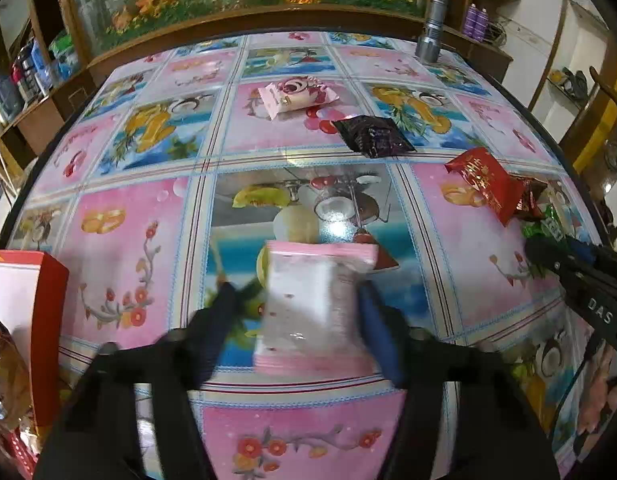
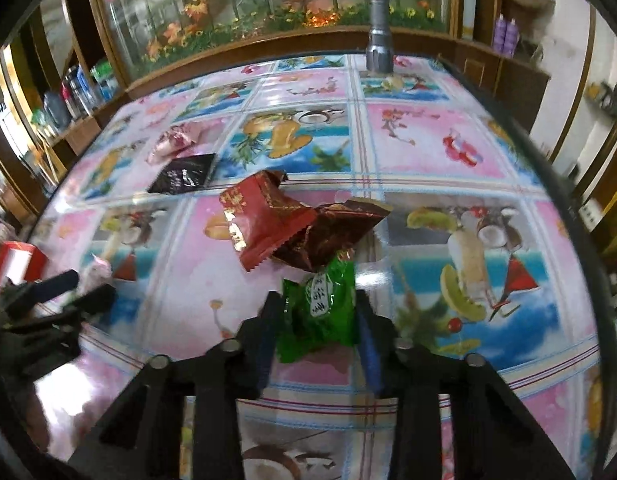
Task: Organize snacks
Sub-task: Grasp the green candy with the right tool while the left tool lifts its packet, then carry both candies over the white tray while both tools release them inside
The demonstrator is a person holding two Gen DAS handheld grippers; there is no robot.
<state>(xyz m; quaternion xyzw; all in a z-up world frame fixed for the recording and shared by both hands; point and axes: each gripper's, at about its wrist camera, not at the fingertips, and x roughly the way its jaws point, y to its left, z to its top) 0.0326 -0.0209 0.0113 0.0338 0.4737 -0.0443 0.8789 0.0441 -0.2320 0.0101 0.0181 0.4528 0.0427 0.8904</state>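
Between left gripper [image 1: 300, 312] fingers, lying on floral tablecloth [image 1: 124, 248] — pink-edged clear plastic snack pouch [image 1: 316, 304], right pad touching, blurred left pad's contact unclear. Right gripper [image 2: 318, 316] pinching crinkly green foil snack packet [image 2: 320, 312]. Probably light, soft, slippery — best gripped mid-body.

The desk [image 2: 428, 152] wears a glossy cloth of pink floral and blue fruit squares, ruled by pale striped bands. On it lie a green packet [image 2: 320, 312], a bright red one with gold print [image 2: 264, 220], a dark maroon one [image 2: 336, 232], a black one [image 1: 374, 136] and a pale pink translucent one [image 1: 316, 304]. A red box [image 1: 48, 320] has a white inside.
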